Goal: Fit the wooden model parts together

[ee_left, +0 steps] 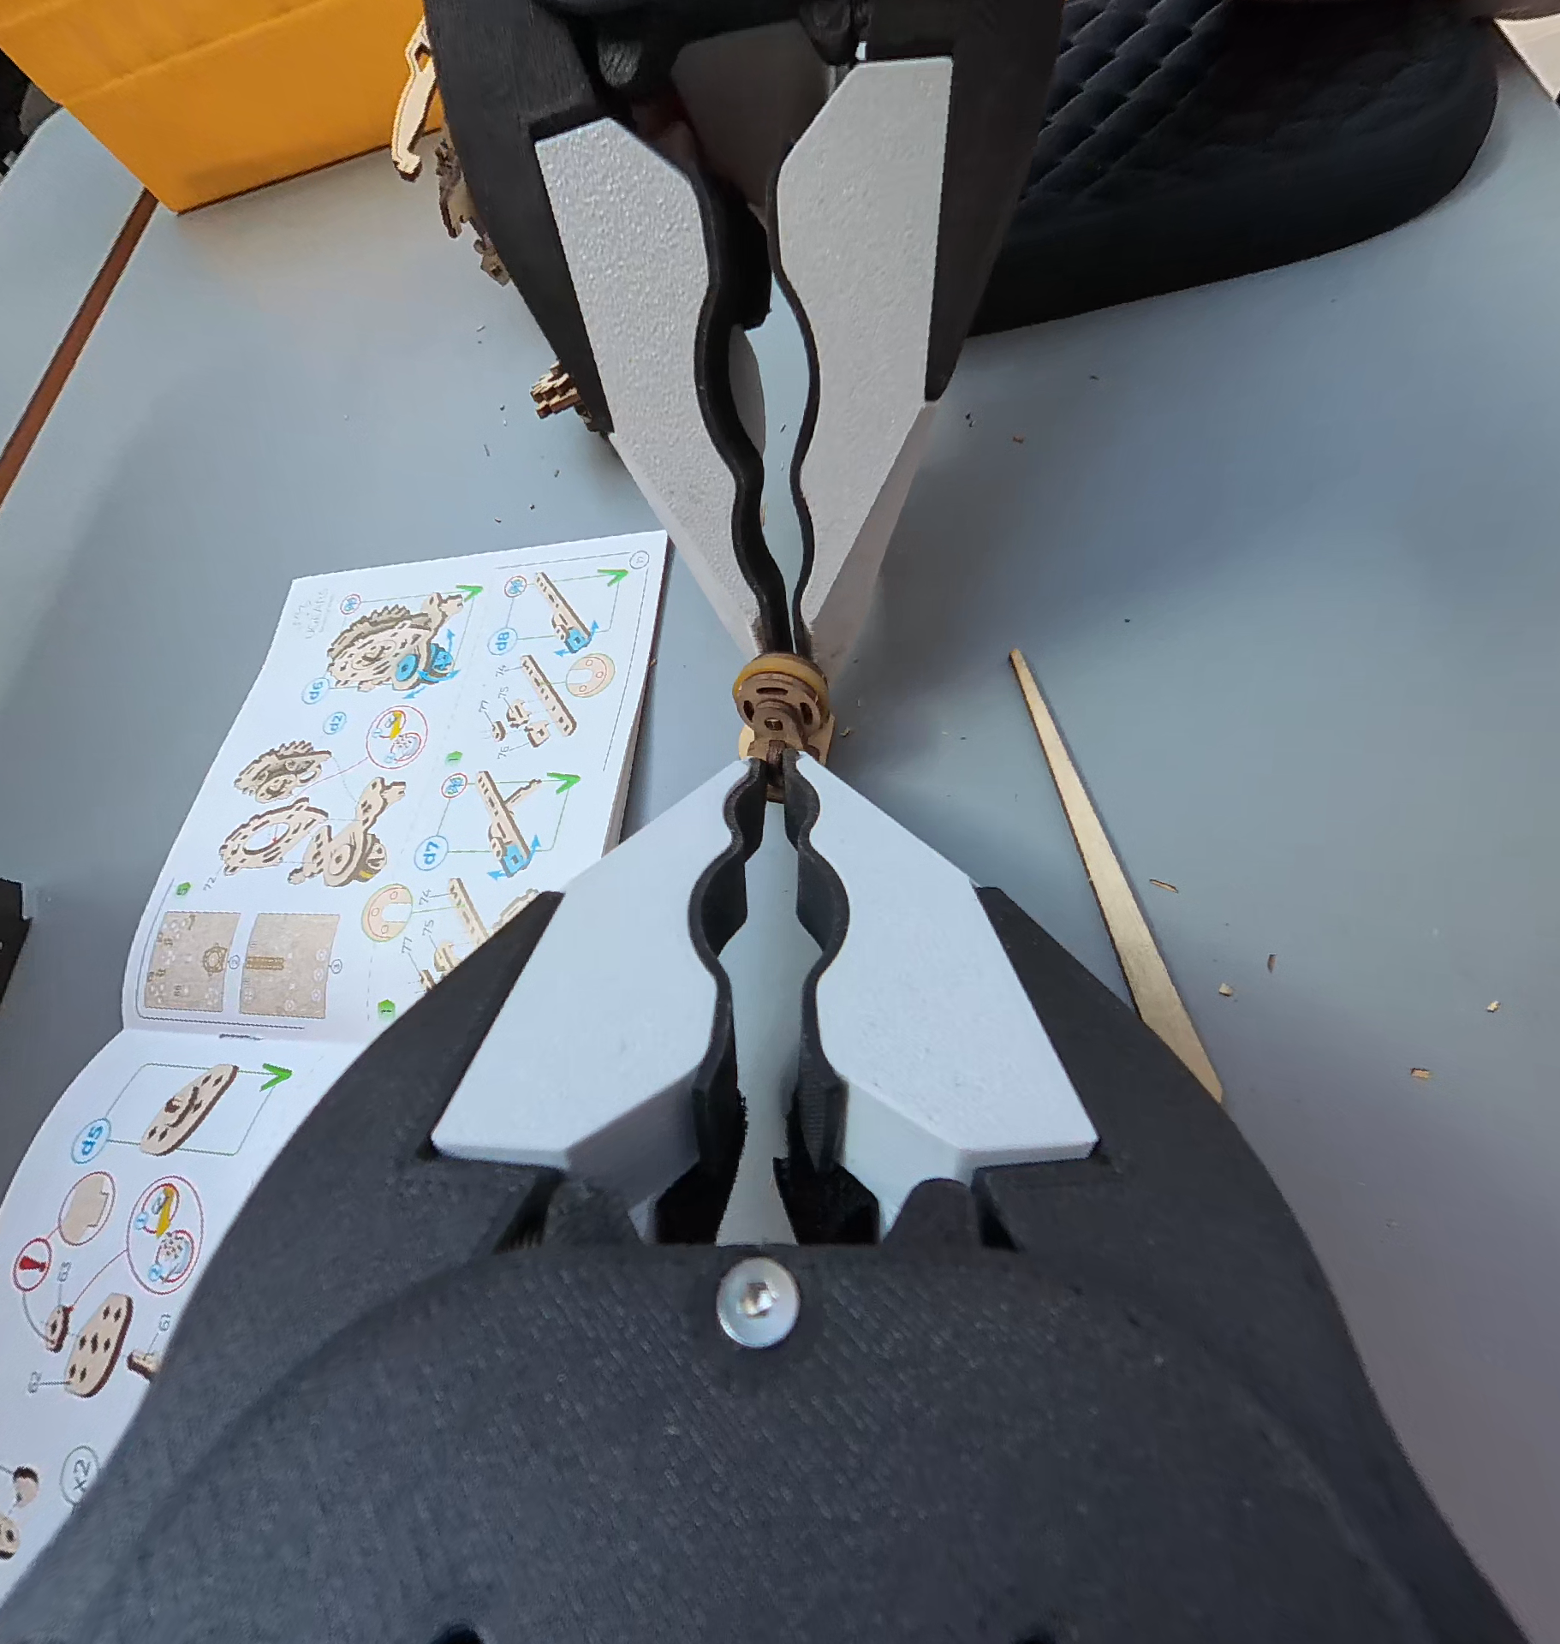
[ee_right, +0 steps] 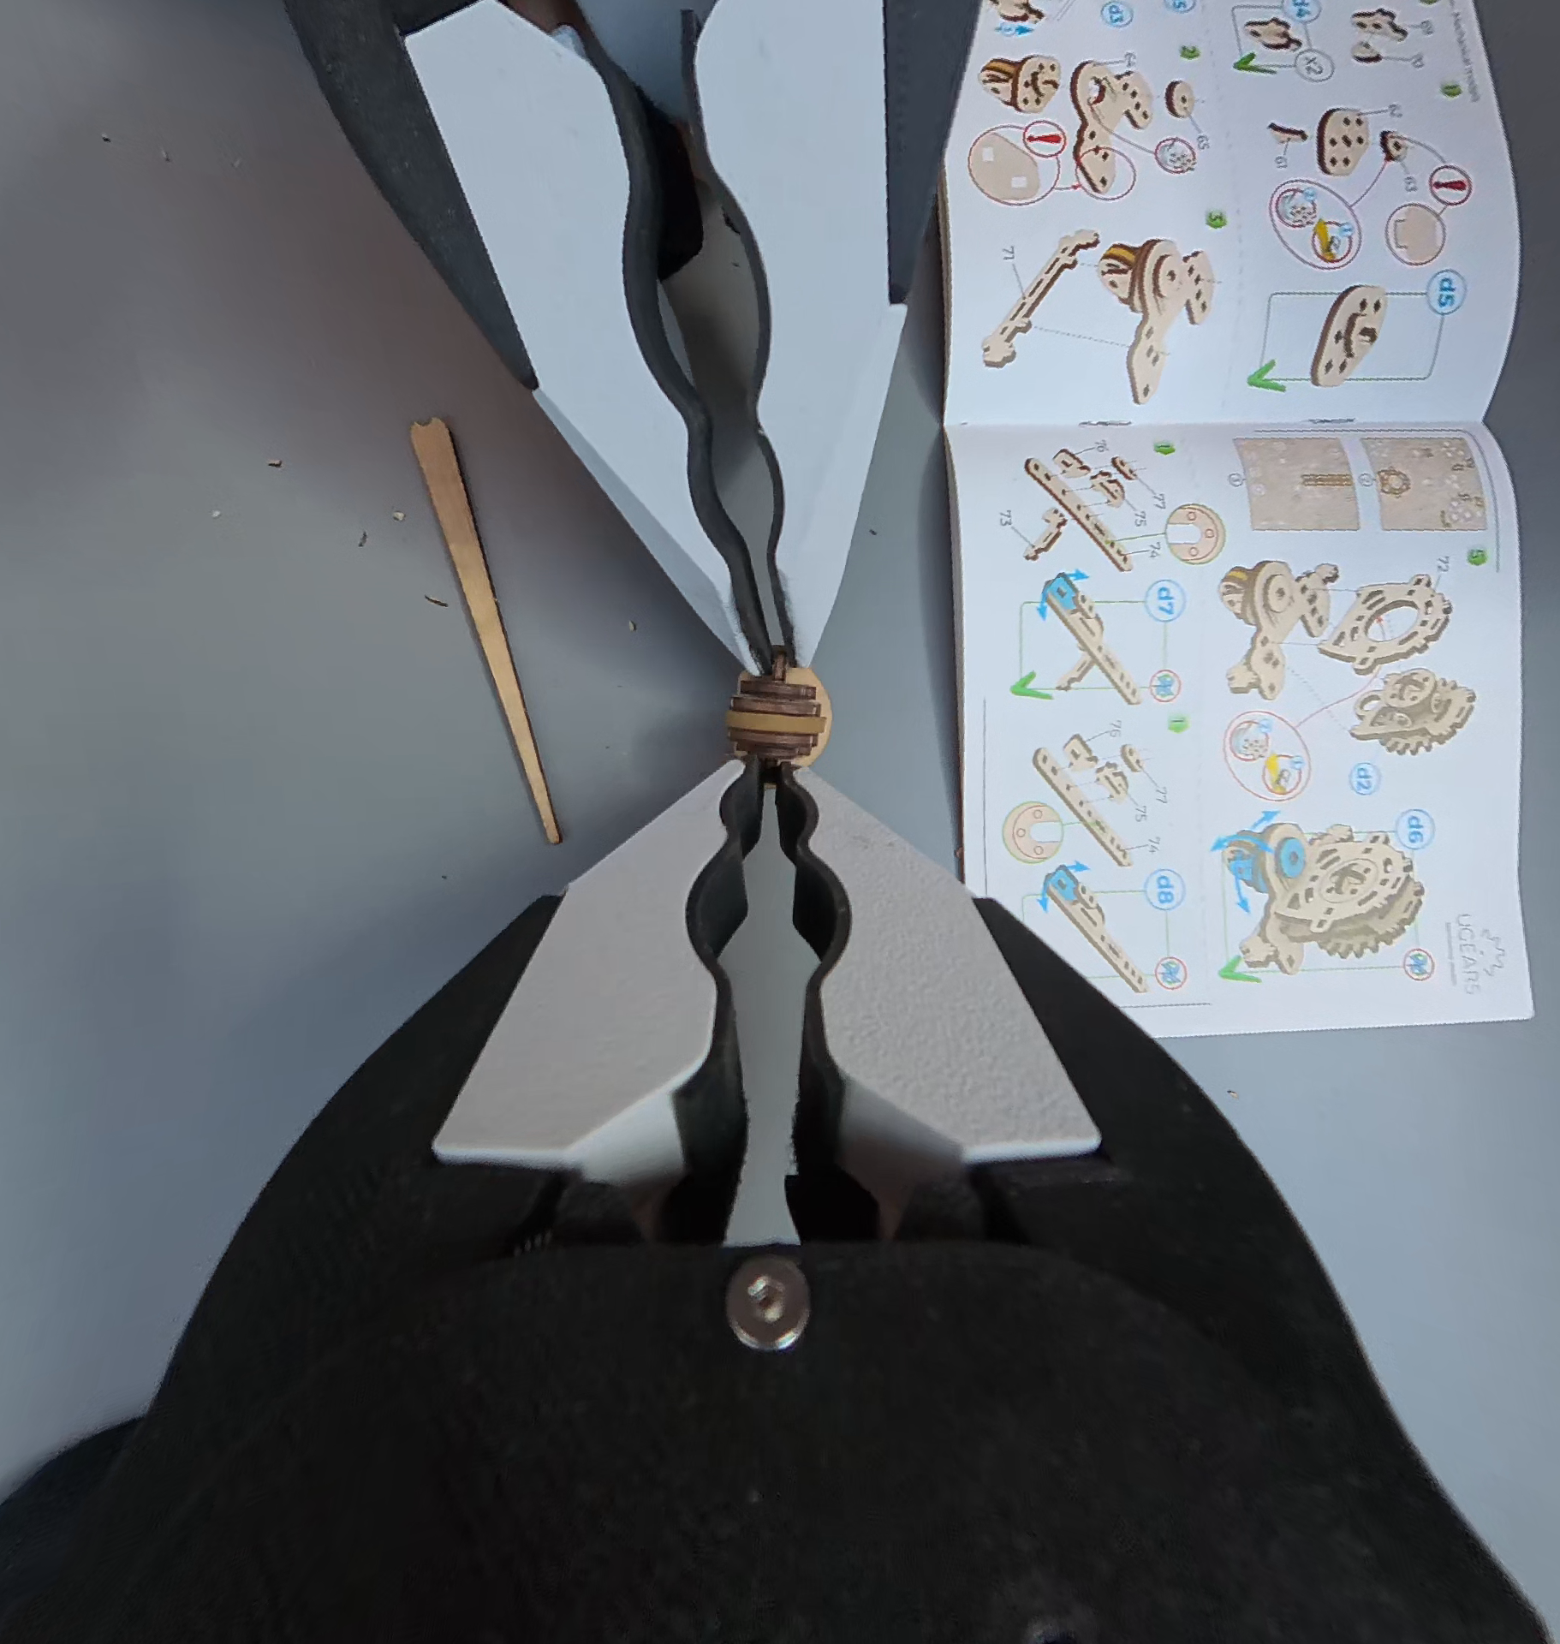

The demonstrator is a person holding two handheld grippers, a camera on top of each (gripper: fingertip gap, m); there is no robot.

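Hobby desk – instruction booklet (ee_left: 385,801) (shavings)

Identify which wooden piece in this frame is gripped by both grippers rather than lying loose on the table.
The small round layered wooden assembly, pinched between the left gripper and right gripper. The long tapered wooden stick lies untouched on the table.

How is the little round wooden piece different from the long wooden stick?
The round wooden piece is small, stacked in layers and pinched between both grippers' jaws above the table. The long stick is thin, flat, tapering to a point, lying loose on the table. Both are pale wood.
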